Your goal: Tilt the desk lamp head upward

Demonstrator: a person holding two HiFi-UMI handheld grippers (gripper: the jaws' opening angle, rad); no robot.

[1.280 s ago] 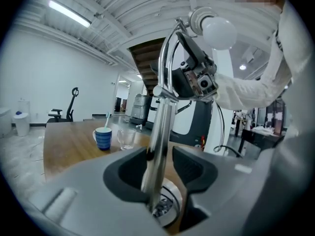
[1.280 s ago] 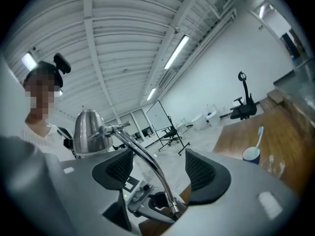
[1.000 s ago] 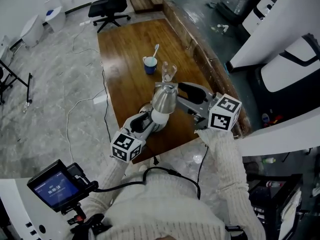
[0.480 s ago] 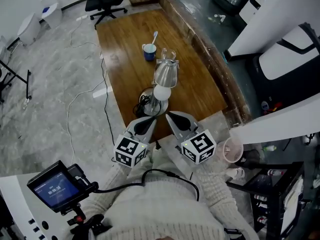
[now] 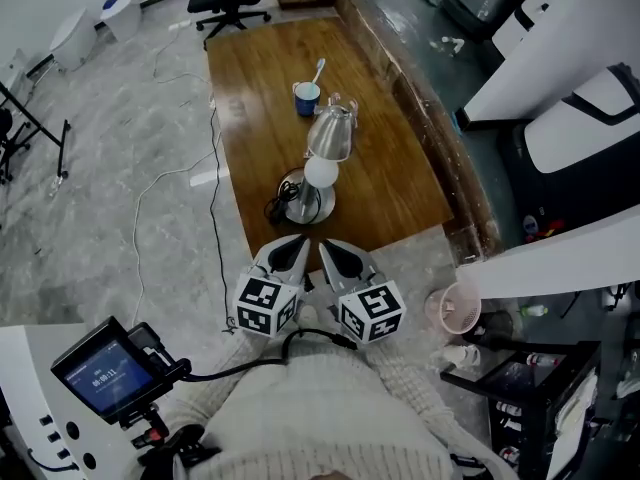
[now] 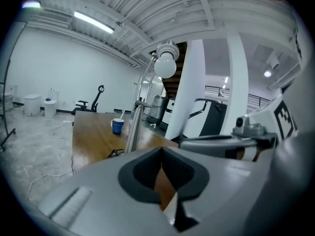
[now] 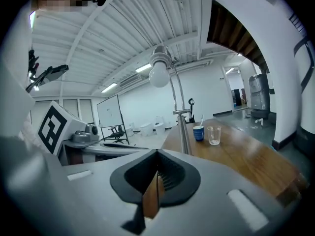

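Silver lamp (image 5: 332, 138) now clear of hand-held grippers (image 5: 297, 245) (image 5: 331, 249)

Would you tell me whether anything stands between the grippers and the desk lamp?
Nothing visible: bare table lies between the left gripper, the right gripper and the desk lamp; the blue cup and glass stand beyond.

"What's worn?"

"A cream knitted sweater (image 5: 330, 418), chunky ribbed sleeves, low in the frame. A black cable (image 5: 230, 371) loops across the chest."

"The tools?"

"Left gripper (image 5: 299, 239) and right gripper (image 5: 324, 245): grey shells, black pads, white cubes with black square markers."
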